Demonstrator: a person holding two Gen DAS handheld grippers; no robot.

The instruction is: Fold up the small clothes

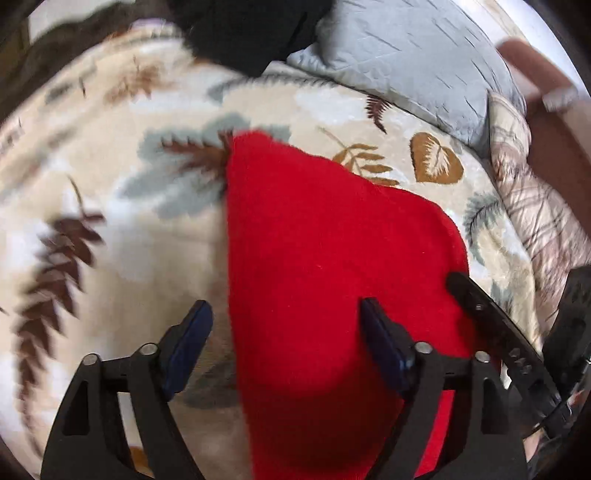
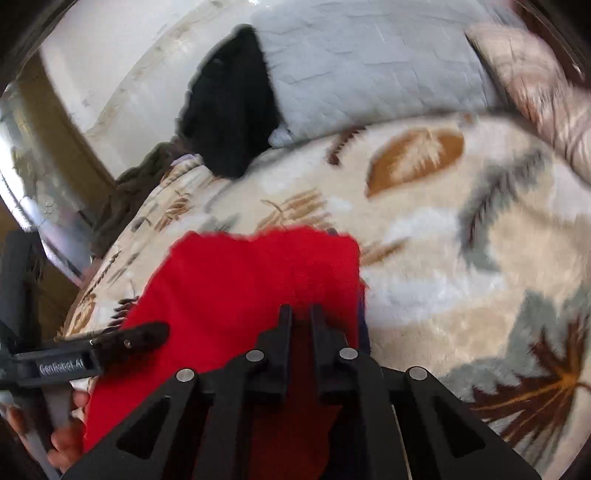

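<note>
A small red fleece garment (image 1: 325, 258) lies on a leaf-patterned bedspread (image 1: 110, 229). My left gripper (image 1: 284, 314) is open, its jaws wide apart over the garment's near left edge, holding nothing. The right gripper's finger (image 1: 491, 317) shows at the garment's right edge. In the right wrist view the red garment (image 2: 240, 280) lies in front of my right gripper (image 2: 300, 312), whose jaws stand nearly together with red cloth between them. The left gripper's finger (image 2: 136, 338) shows at the left there.
A grey pillow (image 1: 413, 62) and a black cloth (image 1: 251, 33) lie at the head of the bed. A second patterned pillow (image 1: 528, 192) lies at the right. A pale wall (image 2: 122, 74) is behind the bed.
</note>
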